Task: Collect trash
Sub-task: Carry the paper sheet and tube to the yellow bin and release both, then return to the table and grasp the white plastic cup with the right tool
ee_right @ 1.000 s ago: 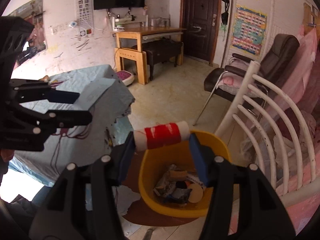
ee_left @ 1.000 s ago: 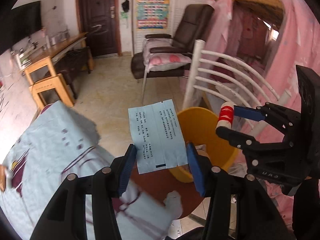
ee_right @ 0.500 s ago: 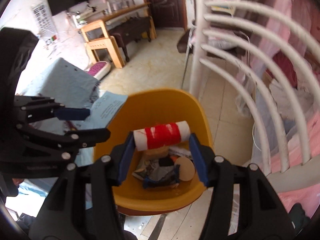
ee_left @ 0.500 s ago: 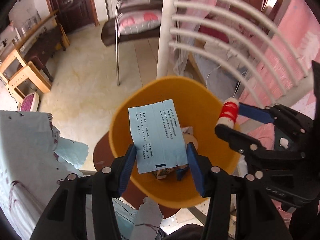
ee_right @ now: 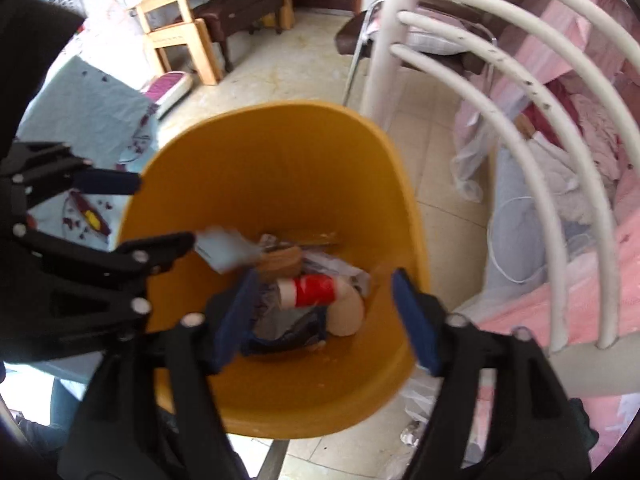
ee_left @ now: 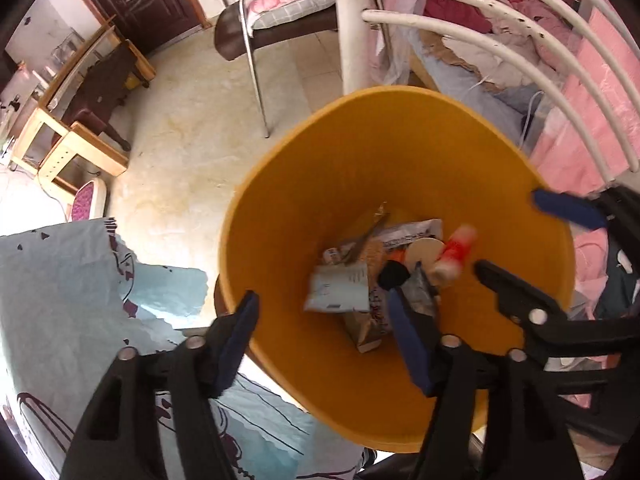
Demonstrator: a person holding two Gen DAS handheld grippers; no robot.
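Both drops look done. The slip (ee_left: 338,290) lies on the trash pile at the bottom of the bin (ee_left: 320,184), centre of the left view; the tube (ee_right: 314,290), red and white, lies on the pile too, centre of the right view, though blur means it may not have settled yet. L gripper (ee_left: 324,336) and R gripper (ee_right: 324,312) hang over the bin, jaws opening, nothing between the pads. Left to do: any trash elsewhere in the room, none visible here.

Vs a sec ago: each gripper then clamped its item, slip in L and tube in R, w/ the bin lower and smaller in frame. Now the bin fills both views and both items are out of the jaws.
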